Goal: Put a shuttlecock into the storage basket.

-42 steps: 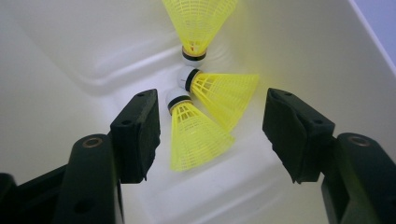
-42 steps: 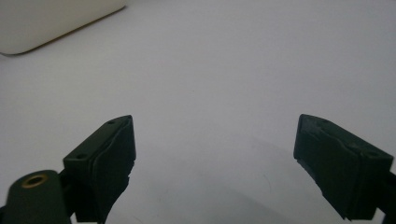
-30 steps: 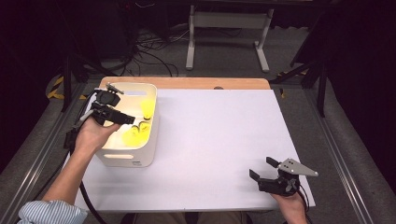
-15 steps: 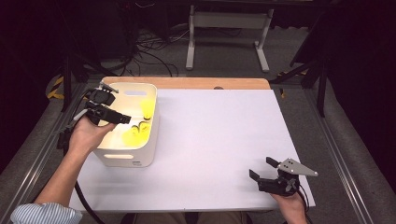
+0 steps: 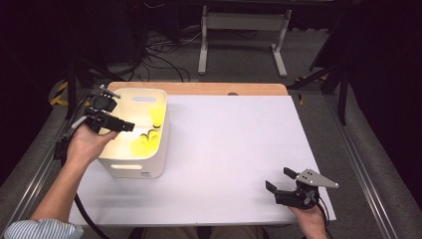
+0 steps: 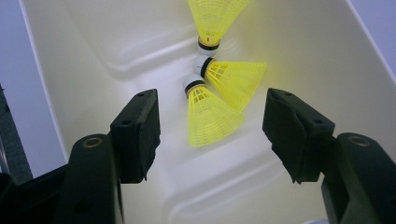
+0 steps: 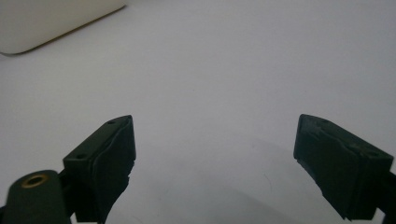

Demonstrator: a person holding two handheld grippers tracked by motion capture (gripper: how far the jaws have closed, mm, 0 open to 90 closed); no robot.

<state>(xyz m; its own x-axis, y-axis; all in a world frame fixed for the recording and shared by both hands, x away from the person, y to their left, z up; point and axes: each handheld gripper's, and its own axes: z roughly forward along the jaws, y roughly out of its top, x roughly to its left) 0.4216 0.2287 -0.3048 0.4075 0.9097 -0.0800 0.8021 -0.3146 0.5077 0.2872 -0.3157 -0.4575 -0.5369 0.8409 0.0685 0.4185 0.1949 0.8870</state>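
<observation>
A white bin [image 5: 155, 164] stands at the table's left with three yellow shuttlecocks [image 5: 142, 144] lying in it. My left gripper [image 5: 123, 111] hovers over the bin's left rim, open, pointing down into it. In the left gripper view its jaws [image 6: 210, 105] stand wide apart above the nearest shuttlecock [image 6: 210, 119], not touching it. Two more shuttlecocks [image 6: 236, 77] [image 6: 215, 18] lie just beyond, cork ends close together. My right gripper [image 5: 278, 178] rests low at the table's front right, open with nothing between its fingers [image 7: 215, 126].
The white tabletop [image 5: 234, 144] stretches between the bin and my right gripper. A corner of the bin [image 7: 46, 23] shows far off in the right gripper view. A wooden strip [image 5: 199, 88] runs along the table's far edge, with a metal stand and cables on the floor behind.
My left gripper has drifted slightly left over the bin's rim, still open. The right gripper has kept still.
</observation>
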